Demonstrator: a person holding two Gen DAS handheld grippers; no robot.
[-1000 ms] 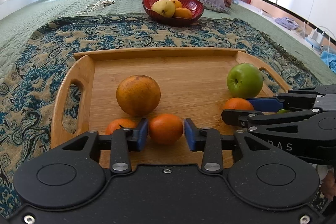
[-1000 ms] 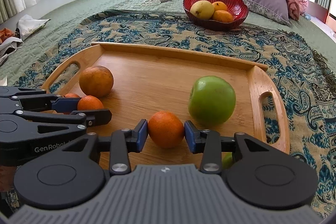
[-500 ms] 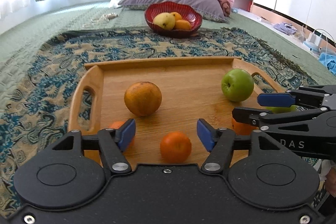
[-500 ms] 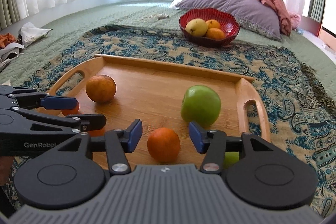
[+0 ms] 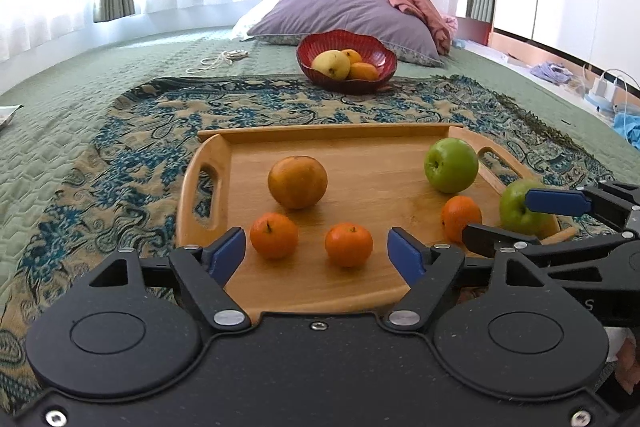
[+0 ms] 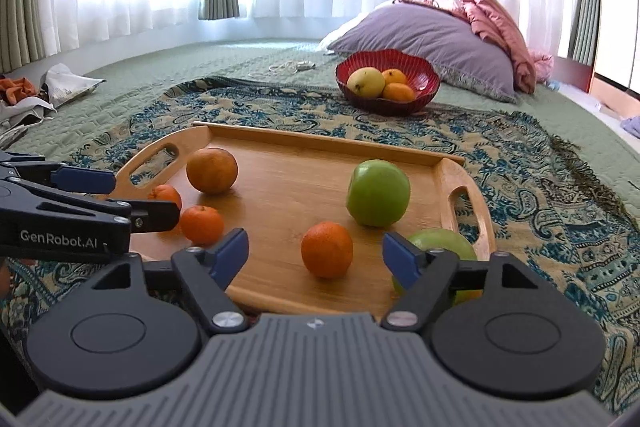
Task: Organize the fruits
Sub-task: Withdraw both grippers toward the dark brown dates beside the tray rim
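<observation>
A wooden tray (image 5: 360, 147) (image 6: 280, 195) lies on a patterned blanket. On it sit a large orange (image 5: 297, 181) (image 6: 212, 171), three small mandarins (image 5: 348, 245) (image 5: 274, 235) (image 5: 461, 218) and a green apple (image 5: 451, 165) (image 6: 378, 193). A second green apple (image 5: 516, 205) (image 6: 440, 241) sits at the tray's near right corner. My left gripper (image 5: 318, 255) is open and empty, just before two mandarins. My right gripper (image 6: 314, 253) is open and empty, with one mandarin (image 6: 327, 249) lying on the tray beyond its fingers.
A red bowl (image 5: 347, 61) (image 6: 388, 77) with a yellow pear and oranges stands beyond the tray on the blanket. A purple pillow (image 5: 348, 15) lies behind it. Clothes and paper (image 6: 40, 95) lie at far left, a cable (image 5: 218, 61) on the bedspread.
Both grippers opened and let go of their mandarins, which now rest on the tray. Both grippers pulled back and up, away from the fruit.
</observation>
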